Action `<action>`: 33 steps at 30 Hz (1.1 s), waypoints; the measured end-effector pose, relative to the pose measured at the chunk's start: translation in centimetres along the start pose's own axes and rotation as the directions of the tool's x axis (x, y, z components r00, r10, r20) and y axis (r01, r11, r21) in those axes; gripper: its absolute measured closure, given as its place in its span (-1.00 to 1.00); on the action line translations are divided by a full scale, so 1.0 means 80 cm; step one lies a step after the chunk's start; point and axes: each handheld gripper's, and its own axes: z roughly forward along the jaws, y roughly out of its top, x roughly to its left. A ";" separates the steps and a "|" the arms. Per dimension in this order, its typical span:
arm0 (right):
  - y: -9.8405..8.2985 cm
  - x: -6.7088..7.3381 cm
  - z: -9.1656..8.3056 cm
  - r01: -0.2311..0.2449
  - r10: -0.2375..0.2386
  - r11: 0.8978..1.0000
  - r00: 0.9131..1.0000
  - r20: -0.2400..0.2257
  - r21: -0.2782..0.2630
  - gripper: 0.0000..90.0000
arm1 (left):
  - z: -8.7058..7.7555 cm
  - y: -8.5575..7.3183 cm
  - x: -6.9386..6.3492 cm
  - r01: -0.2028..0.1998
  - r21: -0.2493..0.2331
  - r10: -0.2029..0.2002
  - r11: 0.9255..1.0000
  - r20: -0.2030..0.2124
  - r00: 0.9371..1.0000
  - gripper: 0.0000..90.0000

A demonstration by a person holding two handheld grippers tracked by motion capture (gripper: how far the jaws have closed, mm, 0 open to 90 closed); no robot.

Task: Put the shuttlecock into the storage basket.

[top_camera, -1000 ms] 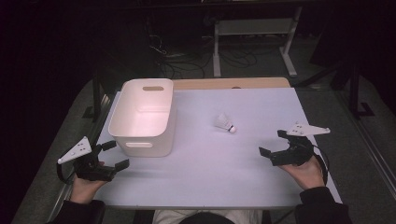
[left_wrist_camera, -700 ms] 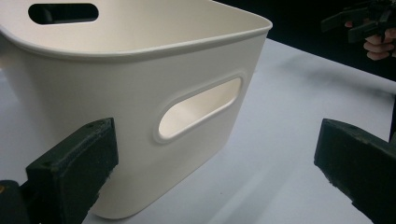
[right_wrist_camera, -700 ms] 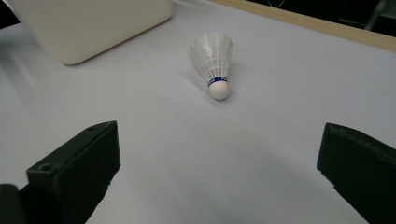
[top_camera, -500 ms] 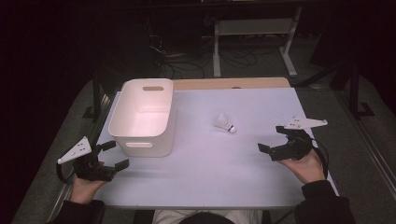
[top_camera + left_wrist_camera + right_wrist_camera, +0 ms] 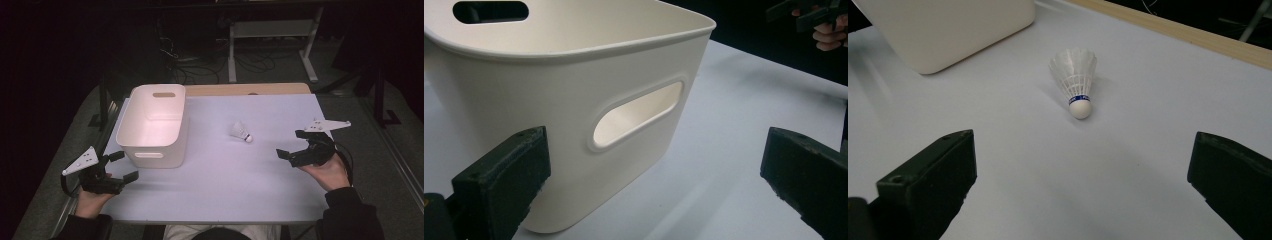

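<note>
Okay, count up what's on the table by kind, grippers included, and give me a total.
White plastic bin: 1
Shuttlecock: 1
Grippers, left gripper and right gripper, both open and empty: 2
Total: 4

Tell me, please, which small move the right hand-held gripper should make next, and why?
Probably ease the right hand-held gripper forward toward the shuttlecock. Its jaws stand wide open and empty, and the shuttlecock lies on its side on the table, centred ahead between them but not yet within reach. The white bin sits apart, further left.
</note>
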 end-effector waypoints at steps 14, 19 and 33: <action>0.015 0.000 0.006 0.029 -0.028 0.999 1.000 -0.013 0.021 -1.00 | 0.000 0.000 0.000 -0.002 0.005 0.002 1.000 0.004 1.000 -1.00; 0.025 0.001 0.010 0.046 -0.045 0.998 0.999 -0.018 0.033 -1.00 | 0.000 0.000 0.000 -0.003 0.006 0.003 1.000 0.003 1.000 -1.00; 0.043 -0.001 0.018 0.066 -0.065 0.996 0.997 -0.029 0.060 -1.00 | 0.001 0.000 0.000 -0.004 0.007 0.004 1.000 0.003 1.000 -1.00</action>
